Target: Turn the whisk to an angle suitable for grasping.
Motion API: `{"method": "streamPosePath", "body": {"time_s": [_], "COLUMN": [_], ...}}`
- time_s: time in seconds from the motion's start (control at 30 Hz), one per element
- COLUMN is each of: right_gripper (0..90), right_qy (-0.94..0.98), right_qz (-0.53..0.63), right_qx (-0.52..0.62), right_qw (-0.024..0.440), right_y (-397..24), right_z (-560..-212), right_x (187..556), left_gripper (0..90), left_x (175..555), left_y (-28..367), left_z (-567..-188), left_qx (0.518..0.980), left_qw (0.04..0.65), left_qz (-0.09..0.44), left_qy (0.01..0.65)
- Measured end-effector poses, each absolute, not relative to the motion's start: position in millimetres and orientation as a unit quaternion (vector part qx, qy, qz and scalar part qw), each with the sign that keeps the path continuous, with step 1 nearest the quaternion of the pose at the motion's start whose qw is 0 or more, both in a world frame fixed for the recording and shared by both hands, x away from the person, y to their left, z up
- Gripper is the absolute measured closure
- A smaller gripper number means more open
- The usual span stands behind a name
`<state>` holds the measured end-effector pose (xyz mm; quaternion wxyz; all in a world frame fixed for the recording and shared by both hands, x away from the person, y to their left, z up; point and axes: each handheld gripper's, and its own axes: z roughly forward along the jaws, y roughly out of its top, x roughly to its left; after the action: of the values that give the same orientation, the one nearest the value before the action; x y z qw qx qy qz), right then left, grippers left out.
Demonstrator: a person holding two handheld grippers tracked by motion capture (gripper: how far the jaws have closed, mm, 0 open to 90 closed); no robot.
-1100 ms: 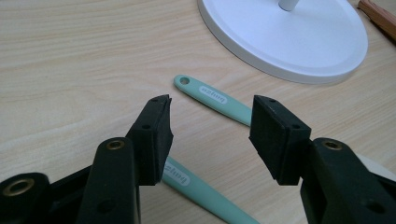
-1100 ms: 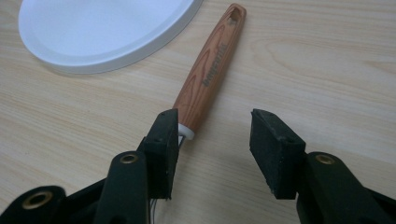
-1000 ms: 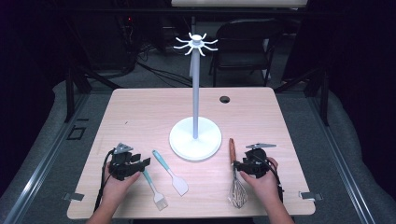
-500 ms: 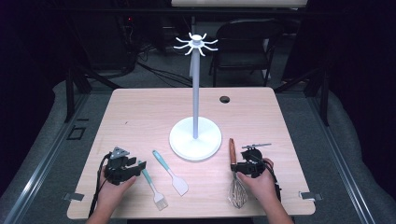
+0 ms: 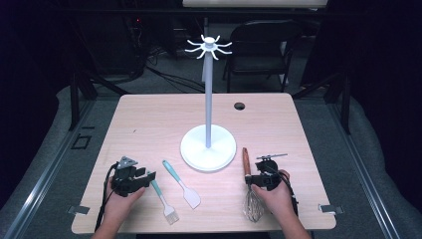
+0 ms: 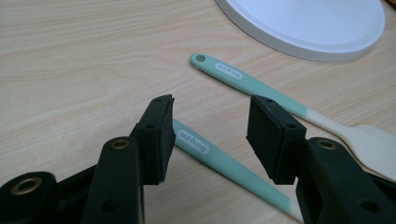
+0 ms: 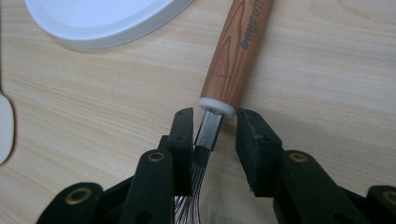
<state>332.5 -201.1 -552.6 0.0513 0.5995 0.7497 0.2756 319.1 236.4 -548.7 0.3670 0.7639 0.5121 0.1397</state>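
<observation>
I count one white stand, one whisk, one spatula and one pastry brush, all on the table in front of the stand's base. My left gripper rests left of that base, jaws spread, straddling the brush's mint handle without touching it. My right gripper, right of the base, has just been closing around the whisk's metal neck; one pad touches it, the other stands apart. The high view shows the stand's hooked top; the gripper views give the lettering on the handles.
</observation>
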Motion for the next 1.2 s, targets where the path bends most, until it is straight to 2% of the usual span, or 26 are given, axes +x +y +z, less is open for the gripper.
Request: {"method": "streamPosePath", "body": {"time_s": [0.9, 1.2], "right_gripper": [74.9, 80.0], "right_qy": [0.756, 0.745], "right_qz": [0.266, 0.263], "right_qx": [0.598, 0.612], "right_qw": [0.019, 0.022], "right_y": [-196.0, -199.1], "right_z": [-557.7, -557.0], "right_x": [333.4, 332.1], "left_gripper": [51.8, 52.1], "left_x": [320.6, 321.4], "left_y": [237.2, 234.3], "left_z": [-549.0, -548.1], "left_qx": [0.766, 0.766], "left_qw": [0.365, 0.37], "left_qz": [0.137, 0.137], "left_qy": [0.511, 0.508]}}
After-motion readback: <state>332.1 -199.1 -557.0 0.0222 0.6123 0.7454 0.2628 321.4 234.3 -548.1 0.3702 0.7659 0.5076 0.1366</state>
